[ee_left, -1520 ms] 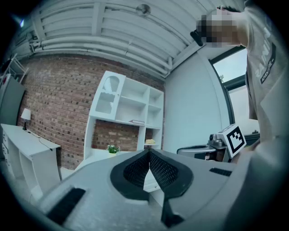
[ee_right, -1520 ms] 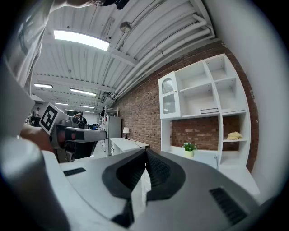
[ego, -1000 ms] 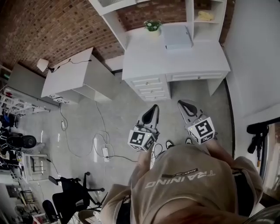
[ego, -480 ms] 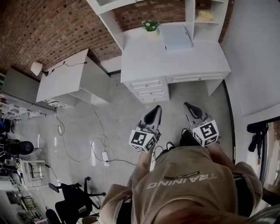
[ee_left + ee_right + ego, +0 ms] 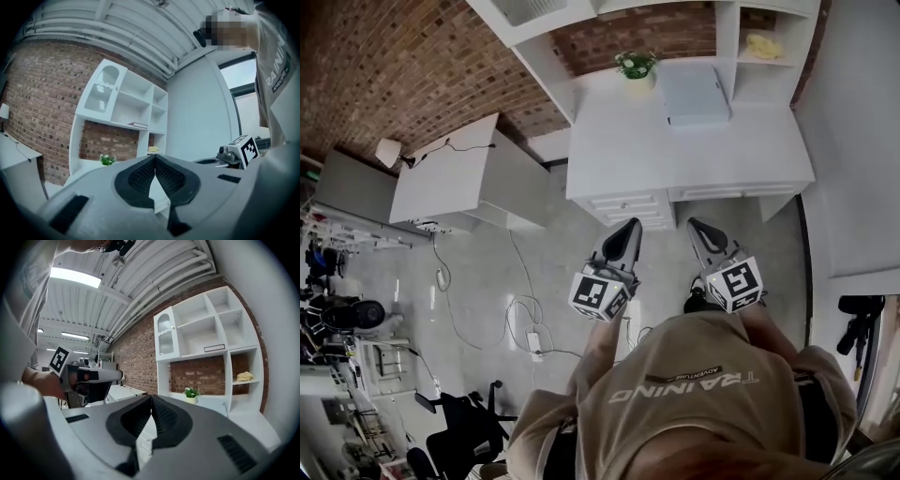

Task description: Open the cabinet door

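Currently you hold both grippers out level before the white desk (image 5: 675, 150), left gripper (image 5: 631, 227) jaws pressed together, empty, right gripper (image 5: 694, 225) likewise, glass cabinet door (image 5: 166, 336) high on the shelving's left, well apart.

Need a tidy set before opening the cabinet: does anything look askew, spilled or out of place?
Only the loose white cables and power strip trailing across the grey floor beside the person stand out: a possible trip hazard. The white desk and small potted plant look tidy.

Cabinet door (image 5: 528, 9) mostly cut off by top edge, yellow shelf item (image 5: 761, 45) too small to identify
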The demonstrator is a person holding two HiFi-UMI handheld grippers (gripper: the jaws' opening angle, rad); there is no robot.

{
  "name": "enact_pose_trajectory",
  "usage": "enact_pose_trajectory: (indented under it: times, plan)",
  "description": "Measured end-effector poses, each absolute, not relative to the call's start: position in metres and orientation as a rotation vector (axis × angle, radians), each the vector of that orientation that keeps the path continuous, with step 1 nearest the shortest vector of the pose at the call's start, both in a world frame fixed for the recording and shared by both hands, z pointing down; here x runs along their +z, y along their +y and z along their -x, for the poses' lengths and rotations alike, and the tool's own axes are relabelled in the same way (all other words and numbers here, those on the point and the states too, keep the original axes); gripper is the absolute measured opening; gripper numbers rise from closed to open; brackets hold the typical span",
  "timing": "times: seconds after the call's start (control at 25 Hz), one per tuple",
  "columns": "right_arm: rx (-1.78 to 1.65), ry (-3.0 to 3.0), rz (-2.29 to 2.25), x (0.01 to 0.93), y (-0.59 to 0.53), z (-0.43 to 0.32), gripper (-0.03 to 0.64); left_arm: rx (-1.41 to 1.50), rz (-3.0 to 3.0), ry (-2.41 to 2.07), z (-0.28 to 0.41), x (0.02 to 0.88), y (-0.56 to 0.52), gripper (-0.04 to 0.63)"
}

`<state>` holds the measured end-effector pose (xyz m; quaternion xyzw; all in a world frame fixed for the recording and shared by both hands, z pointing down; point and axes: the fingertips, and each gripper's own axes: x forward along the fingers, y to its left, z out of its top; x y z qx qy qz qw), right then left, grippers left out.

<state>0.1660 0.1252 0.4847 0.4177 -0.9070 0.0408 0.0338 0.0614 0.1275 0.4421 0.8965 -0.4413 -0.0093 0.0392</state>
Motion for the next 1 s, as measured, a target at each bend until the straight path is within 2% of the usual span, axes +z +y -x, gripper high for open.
enact_pose_trajectory:
  times: [0.36,0.68,1.0]
  plan:
    - [0.161,-2.838,-1.171,0.494,0.022,-0.182,0.014,-0.013,-2.66,-1.419,-0.084,0.447,0.044,0.008]
    - [0.196,-2.88,-1.061,0.502,-0.026,-0.16,0.014,0.001,-2.542,-1.535,-0.056,0.461,0.008,0.008]
    - [0.19,-2.809,-1.086,0.52,-0.057,-0.144,0.014,-0.039,-2.576,-1.445,-0.045,0.476,-0.028,0.008]
